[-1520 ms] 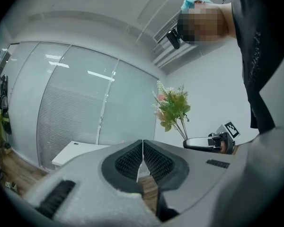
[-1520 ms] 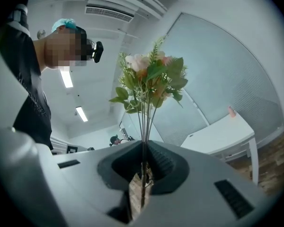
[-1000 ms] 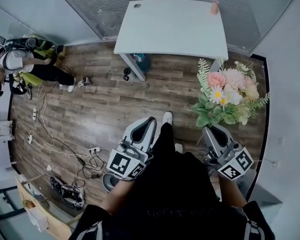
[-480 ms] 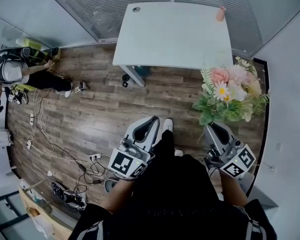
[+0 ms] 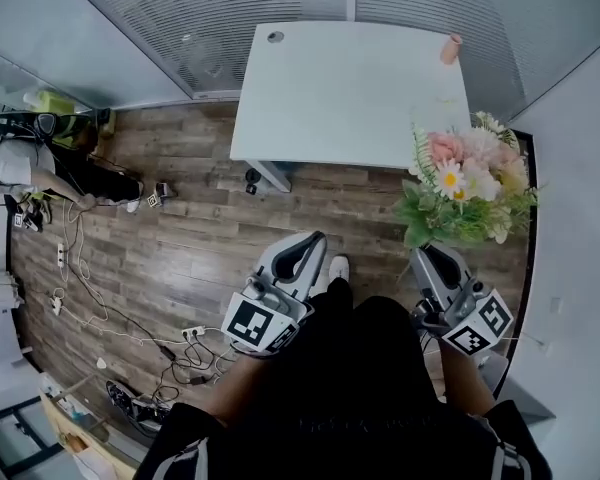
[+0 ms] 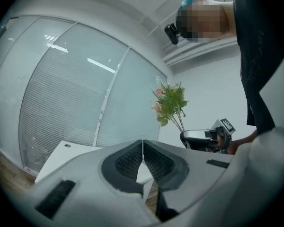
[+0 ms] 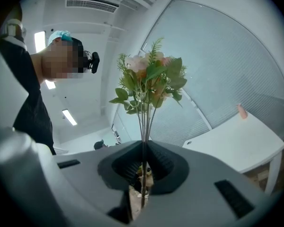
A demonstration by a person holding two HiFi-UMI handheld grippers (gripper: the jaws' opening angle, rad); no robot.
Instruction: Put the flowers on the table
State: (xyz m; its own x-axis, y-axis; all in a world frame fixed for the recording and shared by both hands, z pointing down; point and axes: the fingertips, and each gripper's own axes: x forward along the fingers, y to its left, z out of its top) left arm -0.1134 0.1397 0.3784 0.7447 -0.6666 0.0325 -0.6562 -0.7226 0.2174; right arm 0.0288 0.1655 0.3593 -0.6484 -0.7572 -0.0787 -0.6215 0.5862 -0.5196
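A bunch of flowers [image 5: 467, 190] with pink, white and yellow blooms and green leaves stands upright, its thin stems clamped in my right gripper [image 5: 435, 256]. In the right gripper view the flowers [image 7: 149, 82] rise straight up from the shut jaws of the right gripper [image 7: 143, 151]. My left gripper [image 5: 305, 249] is shut with nothing in it and is held at waist height over the floor. The left gripper view shows the left gripper [image 6: 142, 145] with its jaws pressed together, the flowers [image 6: 170, 103] to the right. The white table [image 5: 350, 93] stands ahead.
A small pink object [image 5: 450, 49] stands at the table's far right corner, and a cable hole [image 5: 275, 37] is at its far left. Blinds and glass walls run behind the table. Cables [image 5: 130, 318] lie on the wood floor at the left, where a person [image 5: 40, 163] crouches.
The table has come nearer and lower in the head view as I walk toward it. The flowers stay upright in the right gripper; both grippers keep their pose.
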